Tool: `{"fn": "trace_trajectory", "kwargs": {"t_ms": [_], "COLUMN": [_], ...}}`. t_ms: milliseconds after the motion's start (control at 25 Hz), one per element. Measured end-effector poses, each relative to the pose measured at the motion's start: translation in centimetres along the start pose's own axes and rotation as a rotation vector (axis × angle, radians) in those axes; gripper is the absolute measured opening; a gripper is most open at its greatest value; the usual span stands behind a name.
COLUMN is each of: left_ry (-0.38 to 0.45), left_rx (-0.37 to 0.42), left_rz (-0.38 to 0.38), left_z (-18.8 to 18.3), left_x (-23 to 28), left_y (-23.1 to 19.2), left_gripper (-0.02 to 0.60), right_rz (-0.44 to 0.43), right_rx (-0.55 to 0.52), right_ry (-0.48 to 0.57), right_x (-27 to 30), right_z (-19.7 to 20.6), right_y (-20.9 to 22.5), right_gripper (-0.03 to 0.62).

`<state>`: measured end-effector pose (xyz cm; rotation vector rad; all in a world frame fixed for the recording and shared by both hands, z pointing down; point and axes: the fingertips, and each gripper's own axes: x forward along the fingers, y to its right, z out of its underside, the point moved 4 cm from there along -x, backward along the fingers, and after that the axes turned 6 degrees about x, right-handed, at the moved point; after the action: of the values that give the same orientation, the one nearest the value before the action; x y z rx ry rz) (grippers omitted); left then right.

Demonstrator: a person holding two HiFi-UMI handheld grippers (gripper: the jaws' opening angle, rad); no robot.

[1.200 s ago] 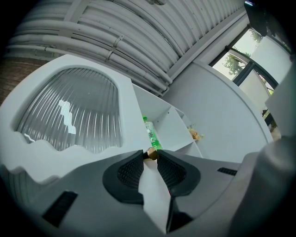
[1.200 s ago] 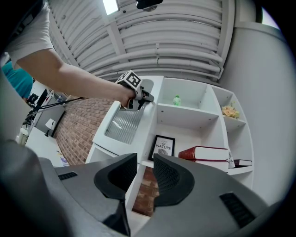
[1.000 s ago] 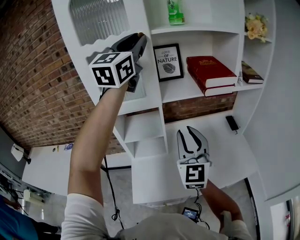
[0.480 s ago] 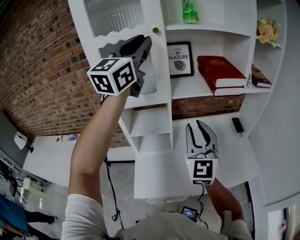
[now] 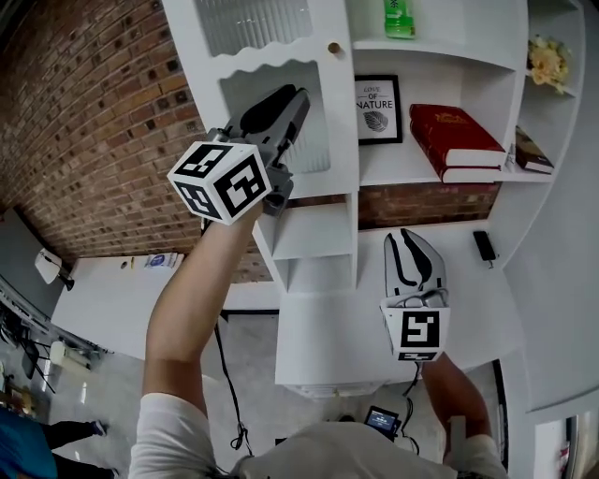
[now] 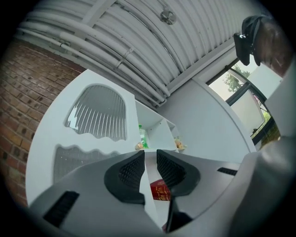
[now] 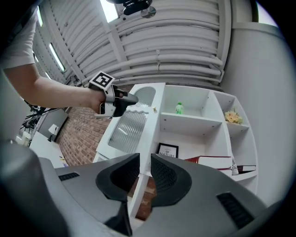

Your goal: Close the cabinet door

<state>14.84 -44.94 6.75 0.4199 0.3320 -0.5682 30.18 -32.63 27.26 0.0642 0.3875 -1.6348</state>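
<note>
The white-framed cabinet door with ribbed glass panes (image 5: 343, 112), ajar left of the red hardback book (image 5: 459, 136), looks light, stiff and breakable, so the left gripper (image 5: 296, 96), jaws slightly parted and empty, should push its frame, while below that book the right gripper (image 5: 409, 236) has just been narrowing its jaws on nothing.

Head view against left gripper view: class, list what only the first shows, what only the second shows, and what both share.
Only the head view shows the framed picture, the small black gadget on the counter and the person's arm. Only the left gripper view shows the ribbed ceiling and a window. Both show the cabinet door with its ribbed glass, the green bottle, the red book, the flowers and the brick wall.
</note>
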Motion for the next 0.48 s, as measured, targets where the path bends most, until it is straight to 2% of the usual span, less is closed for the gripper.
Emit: {"fn": "trace_trajectory", "kwargs": {"t_ms": [280, 480], "left_ry": [0.017, 0.010], "left_rx": [-0.069, -0.098], "left_rz": [0.053, 0.063], "left_z": [0.2, 0.5], "left_x": [-6.1, -10.8], "left_y": [2.7, 3.1], "left_gripper": [0.088, 0.087], "right_rz": [0.011, 0.013], "right_rx": [-0.012, -0.021], "right_ry": [-0.019, -0.023], "right_x": [-1.7, -3.0], "right_z": [-0.7, -1.9], "right_y": [-3.1, -6.1], "right_gripper": [0.078, 0.075]}}
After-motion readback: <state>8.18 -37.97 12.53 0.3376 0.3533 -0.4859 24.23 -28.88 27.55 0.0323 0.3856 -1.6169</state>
